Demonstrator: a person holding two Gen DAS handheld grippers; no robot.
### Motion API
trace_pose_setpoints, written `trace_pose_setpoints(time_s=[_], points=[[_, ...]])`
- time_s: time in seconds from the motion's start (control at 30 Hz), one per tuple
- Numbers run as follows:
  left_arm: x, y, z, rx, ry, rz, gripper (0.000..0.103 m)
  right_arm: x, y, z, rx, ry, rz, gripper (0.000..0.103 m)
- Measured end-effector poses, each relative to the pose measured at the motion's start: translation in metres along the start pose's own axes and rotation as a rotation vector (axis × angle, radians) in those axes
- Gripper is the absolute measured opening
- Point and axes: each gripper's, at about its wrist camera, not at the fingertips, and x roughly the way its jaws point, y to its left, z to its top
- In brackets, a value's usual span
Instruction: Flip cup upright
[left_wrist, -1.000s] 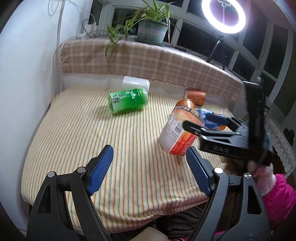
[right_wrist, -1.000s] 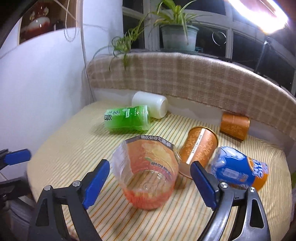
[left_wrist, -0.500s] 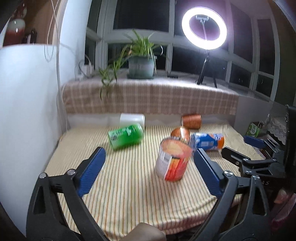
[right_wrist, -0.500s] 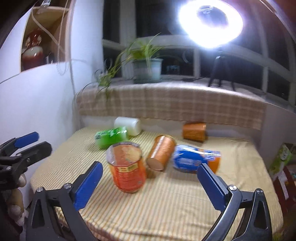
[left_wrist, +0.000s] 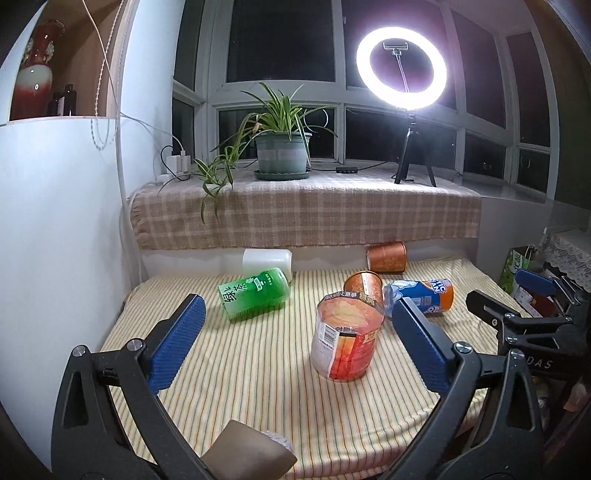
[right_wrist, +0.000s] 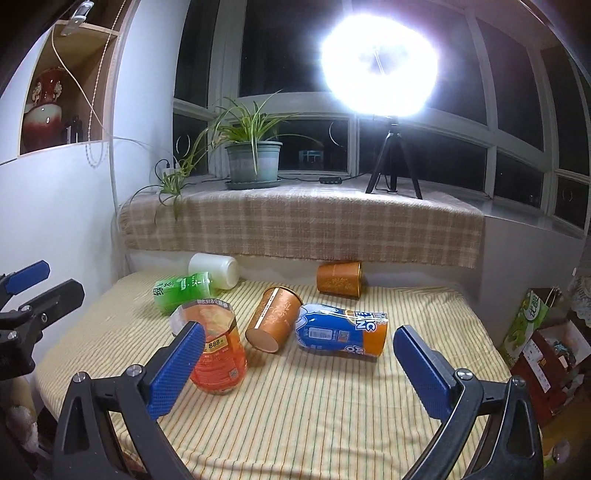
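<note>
orange cup (left_wrist: 345, 341) upright, seemingly clear of right gripper (right_wrist: 299, 365)

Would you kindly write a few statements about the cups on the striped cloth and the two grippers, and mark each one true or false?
1. The orange cup stands upright with its open mouth on top. True.
2. The right gripper is clamped on the orange cup. False: its fingers are spread and hold nothing; the cup stands free.
3. The green cup lies on its side. True.
4. The blue and orange cup stands upright. False: it lies on its side beside the copper cup.
5. The left gripper holds the white cup. False: it is open and empty; the white cup lies at the back.
</note>
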Motion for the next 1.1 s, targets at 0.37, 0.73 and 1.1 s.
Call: trace_pose_setpoints(time_s=[0.37, 0.73, 1.1], points=[[-0.0006, 0.0016, 0.0001, -0.007, 0.002, 0.01, 0.102, 0.0023, 0.0011, -0.0015, 0.007, 0.004, 0.004, 0.103], [-0.0007, 0.0024, -0.0001, -0.007, 0.001, 0.012, 0.103, 0.0046, 0.0014, -0.0028, 0.02, 0.009, 0.013, 0.103], [-0.0005, 0.0037, 0.0, -0.007, 0.003, 0.012, 0.103, 0.0062, 0.0016, -0.0036, 0.021, 0.014, 0.019, 0.103]])
